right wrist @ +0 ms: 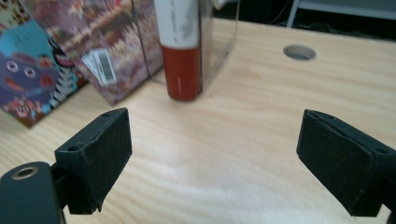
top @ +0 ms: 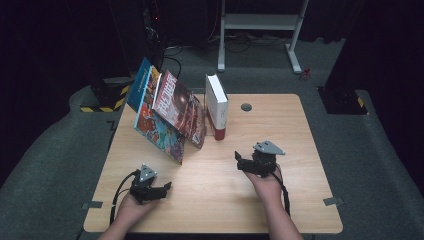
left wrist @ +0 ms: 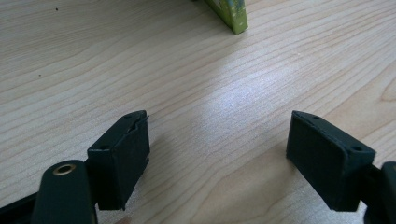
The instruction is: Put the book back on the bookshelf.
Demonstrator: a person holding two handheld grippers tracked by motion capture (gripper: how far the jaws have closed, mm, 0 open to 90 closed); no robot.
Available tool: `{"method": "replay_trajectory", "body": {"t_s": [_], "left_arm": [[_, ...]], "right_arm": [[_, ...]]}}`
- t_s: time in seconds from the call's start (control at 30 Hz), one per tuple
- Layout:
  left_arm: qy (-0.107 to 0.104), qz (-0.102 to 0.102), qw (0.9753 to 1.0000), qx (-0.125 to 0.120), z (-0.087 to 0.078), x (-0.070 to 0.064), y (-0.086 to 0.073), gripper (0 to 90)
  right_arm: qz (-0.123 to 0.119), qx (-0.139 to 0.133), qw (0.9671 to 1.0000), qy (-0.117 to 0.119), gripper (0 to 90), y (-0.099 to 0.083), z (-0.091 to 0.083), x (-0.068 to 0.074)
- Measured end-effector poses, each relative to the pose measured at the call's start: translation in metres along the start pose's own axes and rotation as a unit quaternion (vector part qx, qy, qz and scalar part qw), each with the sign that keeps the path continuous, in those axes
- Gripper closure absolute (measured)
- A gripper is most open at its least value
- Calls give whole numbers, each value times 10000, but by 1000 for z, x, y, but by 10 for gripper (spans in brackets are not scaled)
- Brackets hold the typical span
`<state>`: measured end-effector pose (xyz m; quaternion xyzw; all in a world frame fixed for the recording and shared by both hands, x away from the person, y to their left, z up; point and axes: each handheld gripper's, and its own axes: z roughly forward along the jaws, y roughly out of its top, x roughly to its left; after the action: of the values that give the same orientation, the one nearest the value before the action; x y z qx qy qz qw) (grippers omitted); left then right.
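Three books stand at the back left of the wooden table [top: 215, 200]. A blue illustrated book [top: 152, 122] leans right against a dark red one [top: 179, 106], and both lean towards an upright white book with a red foot [top: 216, 106]. My left gripper [top: 166, 189] is open low over bare wood at the front left, pointing right. My right gripper [top: 240, 162] is open at centre right, aimed at the books. In the right gripper view the white book's spine [right wrist: 180, 51] stands ahead between the open jaws, with the dark red book [right wrist: 112, 42] and the blue book [right wrist: 32, 79] to its left.
A round cable hole [top: 246, 106] sits in the table behind the white book. A book corner [left wrist: 231, 14] shows at the top of the left gripper view. A white metal stand [top: 260, 22] is on the floor beyond the table.
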<state>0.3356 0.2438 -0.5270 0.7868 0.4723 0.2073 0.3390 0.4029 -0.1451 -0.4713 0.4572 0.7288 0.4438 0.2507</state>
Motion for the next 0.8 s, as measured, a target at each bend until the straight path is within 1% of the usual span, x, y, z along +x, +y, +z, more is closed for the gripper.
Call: {"method": "replay_trajectory", "body": {"t_s": [0.03,0.07,0.17,0.2,0.37,0.43,0.5,0.53,0.57,0.6,0.67,0.7,0.8], "left_arm": [[5,-8,10000,4,0,0,0,206],[13,-15,10000,9,0,0,0,202],[36,-61,10000,18,0,0,0,189],[48,-69,10000,18,0,0,0,183],[108,-74,9999,45,0,1,0,161],[117,-82,9999,42,0,1,0,156],[123,-93,9999,42,1,1,0,154],[127,-96,9999,42,1,1,0,152],[131,-97,9999,39,0,1,0,151],[133,-102,9999,34,0,1,0,151],[139,-118,9998,31,0,0,-1,151],[145,-120,9998,28,0,0,-1,150],[171,-113,9998,17,0,0,-2,150]], "right_arm": [[27,71,10000,1,98,-5,-2,-2],[2,118,9999,-2,98,-9,-3,-4],[75,284,9995,-61,98,-22,-8,-10],[60,328,9994,-86,98,-27,-10,-13],[176,648,9974,-249,98,-52,-20,-28],[165,795,9961,-355,98,-62,-26,-34],[152,874,9952,-410,99,-71,-31,-38],[120,934,9946,-442,112,-74,-32,-40],[105,1152,9921,-480,118,-76,-36,-42],[73,1246,9909,-501,121,-78,-38,-44],[49,1319,9898,-537,123,-81,-42,-46],[34,1428,9882,-557,117,-82,-42,-46],[100,1454,9876,-586,102,-81,-41,-45]]}}
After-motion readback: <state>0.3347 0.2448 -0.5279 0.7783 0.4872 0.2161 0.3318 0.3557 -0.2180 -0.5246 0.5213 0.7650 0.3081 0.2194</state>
